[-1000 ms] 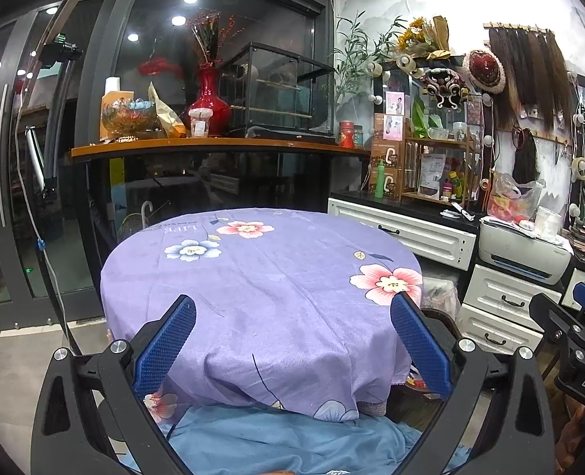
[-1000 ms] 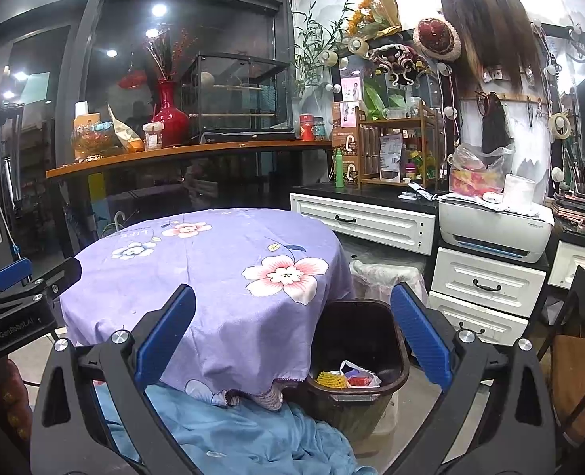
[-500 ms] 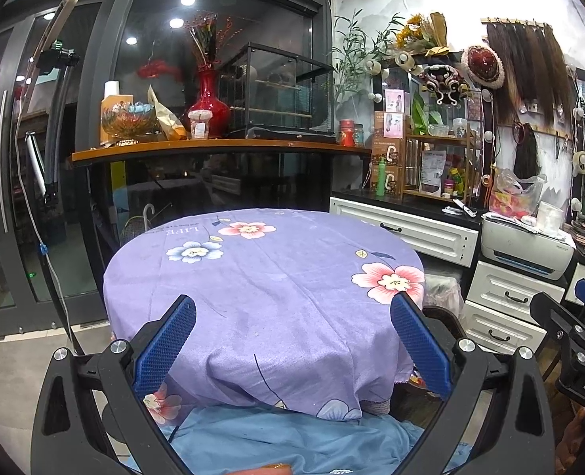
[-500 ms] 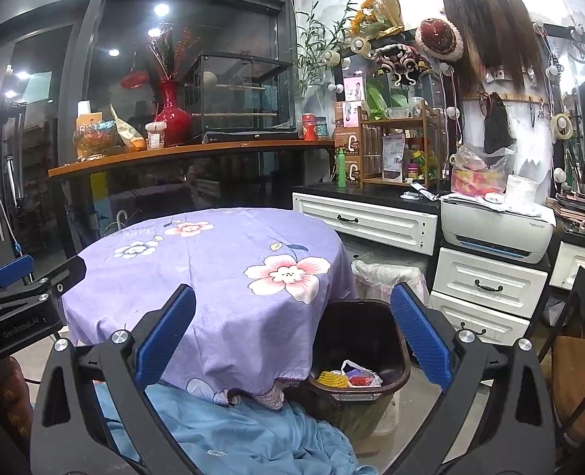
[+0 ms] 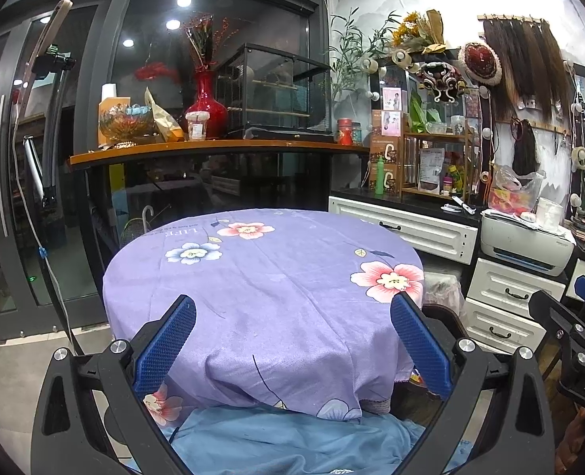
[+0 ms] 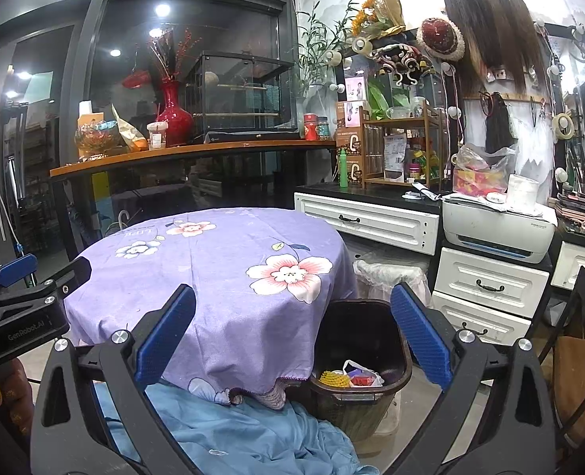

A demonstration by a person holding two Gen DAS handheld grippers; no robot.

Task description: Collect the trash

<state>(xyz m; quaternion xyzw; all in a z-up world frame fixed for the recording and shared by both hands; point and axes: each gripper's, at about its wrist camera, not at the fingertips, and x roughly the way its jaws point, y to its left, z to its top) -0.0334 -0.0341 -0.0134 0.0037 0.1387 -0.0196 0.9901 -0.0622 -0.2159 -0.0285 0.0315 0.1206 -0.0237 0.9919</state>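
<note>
A dark brown trash bin (image 6: 401, 364) stands on the floor to the right of a round table with a purple flowered cloth (image 6: 213, 261). Yellow, red and white trash (image 6: 351, 376) lies in the bin. My right gripper (image 6: 292, 336) is open and empty, held in front of the table edge and bin. My left gripper (image 5: 292, 340) is open and empty, facing the tabletop (image 5: 276, 277). In the left wrist view the bin is mostly hidden behind the cloth. Each gripper shows at the other view's edge.
A blue cloth (image 6: 229, 435) covers something below the near table edge. White drawers (image 6: 486, 289) and a printer (image 6: 498, 229) stand right, a dark chair (image 6: 581, 336) far right. A wooden shelf (image 5: 213, 148) with a red vase (image 5: 205, 107) runs behind the table.
Both views have shifted slightly; the table sits a little further right in each. Both grippers stay open and empty.
</note>
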